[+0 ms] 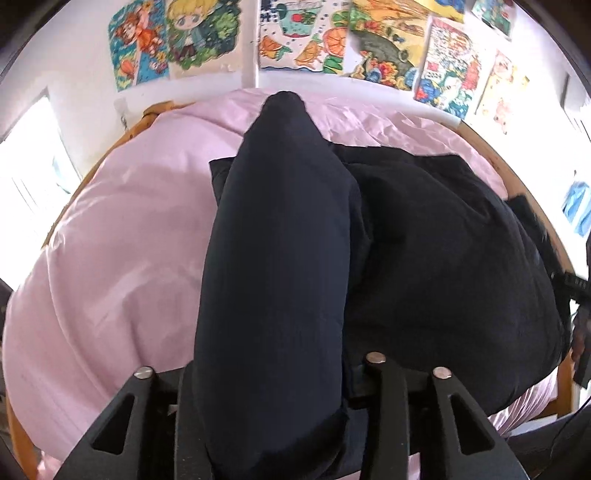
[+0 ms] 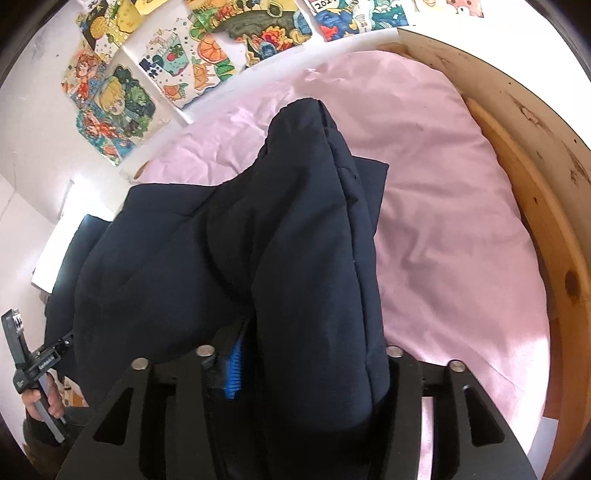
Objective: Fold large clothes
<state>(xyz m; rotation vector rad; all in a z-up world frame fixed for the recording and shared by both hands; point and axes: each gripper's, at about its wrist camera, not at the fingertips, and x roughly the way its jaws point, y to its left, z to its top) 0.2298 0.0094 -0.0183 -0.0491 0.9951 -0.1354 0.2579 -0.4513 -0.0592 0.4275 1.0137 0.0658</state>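
A dark navy padded jacket [image 1: 443, 258] lies on a pink duvet [image 1: 110, 258]. In the left wrist view one plump sleeve [image 1: 277, 240] runs from the far side down between the jaws of my left gripper [image 1: 266, 369]; it hides the fingertips and does not look squeezed. In the right wrist view the jacket body [image 2: 166, 258] lies to the left, and another padded sleeve [image 2: 317, 240] runs between the jaws of my right gripper [image 2: 306, 369]. One blue pad [image 2: 232, 369] shows beside that sleeve, and the fabric bulges loosely.
The wooden bed frame [image 2: 535, 221] curves round the right side of the duvet [image 2: 461, 258]. Colourful drawings [image 1: 303, 33] hang on the white wall behind the bed. A hand [image 2: 44, 402] with the other gripper's handle shows at the lower left. A bright window [image 1: 29, 155] stands at the left.
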